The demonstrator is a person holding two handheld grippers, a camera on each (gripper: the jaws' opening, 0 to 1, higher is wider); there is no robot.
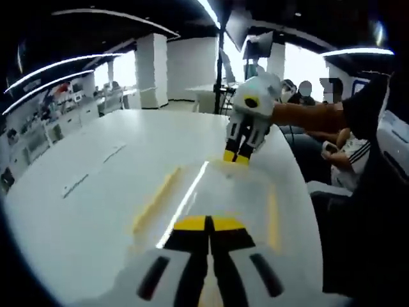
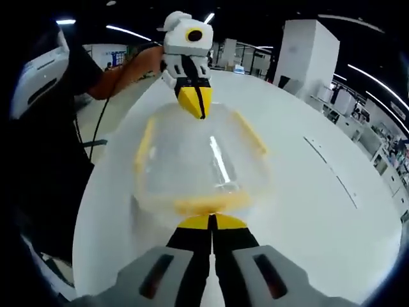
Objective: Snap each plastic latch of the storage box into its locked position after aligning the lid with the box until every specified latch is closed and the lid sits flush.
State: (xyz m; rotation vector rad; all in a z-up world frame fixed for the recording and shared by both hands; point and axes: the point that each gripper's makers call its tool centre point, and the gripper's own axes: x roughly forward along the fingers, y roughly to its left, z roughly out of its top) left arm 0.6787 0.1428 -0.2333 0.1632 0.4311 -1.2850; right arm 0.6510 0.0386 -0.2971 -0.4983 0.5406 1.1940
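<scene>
You have the clear storage box [image 2: 201, 163] lying on the white table [image 2: 332, 211] between your two tools, with its lid [image 2: 211, 150] on top. Your right hand-held gripper [image 2: 211, 222] has its jaws closed together and presses at the yellow latch [image 2: 204, 204] on the near end. Your left hand-held gripper [image 1: 208, 224], also closed on nothing, meets the opposite end, probably to keep the box from sliding while the latches snap.
</scene>
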